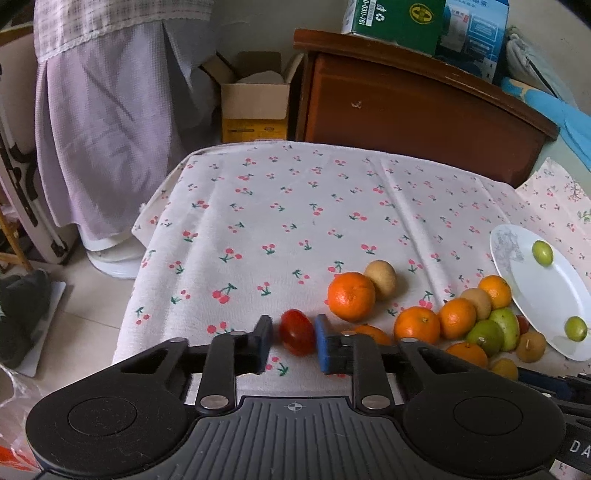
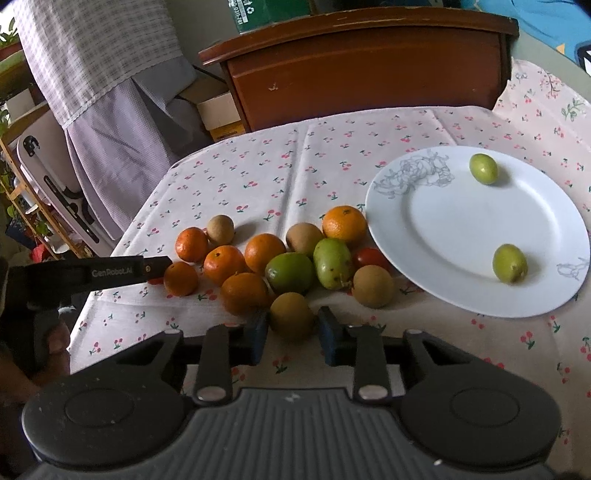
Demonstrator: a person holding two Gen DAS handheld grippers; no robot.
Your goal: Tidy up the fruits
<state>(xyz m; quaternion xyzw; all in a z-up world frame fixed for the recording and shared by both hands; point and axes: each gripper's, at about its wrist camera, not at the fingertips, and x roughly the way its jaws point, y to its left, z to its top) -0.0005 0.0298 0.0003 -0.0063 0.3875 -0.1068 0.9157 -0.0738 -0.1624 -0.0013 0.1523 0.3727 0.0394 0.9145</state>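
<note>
Red tomato [image 1: 296, 331] bracketed, ungripped, by open left hand-held gripper [image 1: 294, 339]; brown fruit [image 2: 291, 315] likewise by right hand-held gripper [image 2: 293, 334], probably plate-bound [image 2: 461, 295]

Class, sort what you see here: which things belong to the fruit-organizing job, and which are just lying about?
Part of the job:
- left gripper, open around a red tomato
- right gripper, open around a brown fruit
- oranges
- green fruits
- white plate

Just lying about:
- cardboard box
- wooden cabinet
- green carton
</note>
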